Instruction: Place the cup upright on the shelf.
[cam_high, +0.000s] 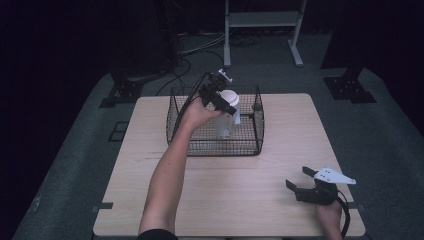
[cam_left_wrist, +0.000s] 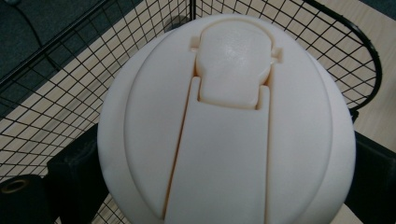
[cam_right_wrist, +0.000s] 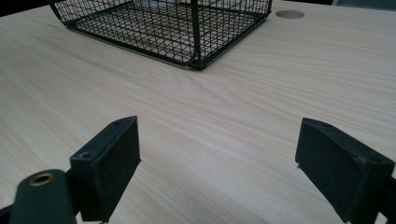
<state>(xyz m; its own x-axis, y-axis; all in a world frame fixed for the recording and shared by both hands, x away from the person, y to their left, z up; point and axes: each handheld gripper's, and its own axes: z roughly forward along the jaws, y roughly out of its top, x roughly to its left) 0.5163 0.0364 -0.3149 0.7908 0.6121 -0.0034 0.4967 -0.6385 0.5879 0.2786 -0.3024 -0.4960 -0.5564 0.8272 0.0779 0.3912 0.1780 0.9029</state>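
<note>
- A pale wooden table (cam_high: 240, 200) stands on a dark grey floor, with a black wire basket (cam_high: 216, 145) set on its far half.
- The person's left hand (cam_high: 197, 115) reaches over the near left wall of the basket and holds the left gripper (cam_high: 226, 105) above the inside of the basket.
- A white bottle (cam_high: 229, 117) with a flip-top lid stands upright within the basket walls, under that gripper; whether its base touches the basket floor cannot be told.
- In the left gripper view the white lid (cam_left_wrist: 224, 126) is seen from above, with its hinged cap flap running down the middle and the basket mesh (cam_left_wrist: 60, 93) behind it.
- The left gripper's two black jaws sit tight against opposite sides of the lid, one at the lower left and one at the right edge of that view, so the gripper is clamped on the bottle at its top.
- The right hand (cam_high: 330, 215) rests at the near right corner of the table and holds the right gripper (cam_high: 298, 181), well apart from the basket.
- In the right gripper view its jaws stand wide apart with bare tabletop (cam_right_wrist: 224, 116) between them and nothing in their hold; a corner of the basket (cam_right_wrist: 196, 51) lies farther off.
- A round hole (cam_right_wrist: 289, 14) shows in the tabletop beyond that basket corner.
- A grey metal frame (cam_high: 262, 30) stands on the floor beyond the table.
</note>
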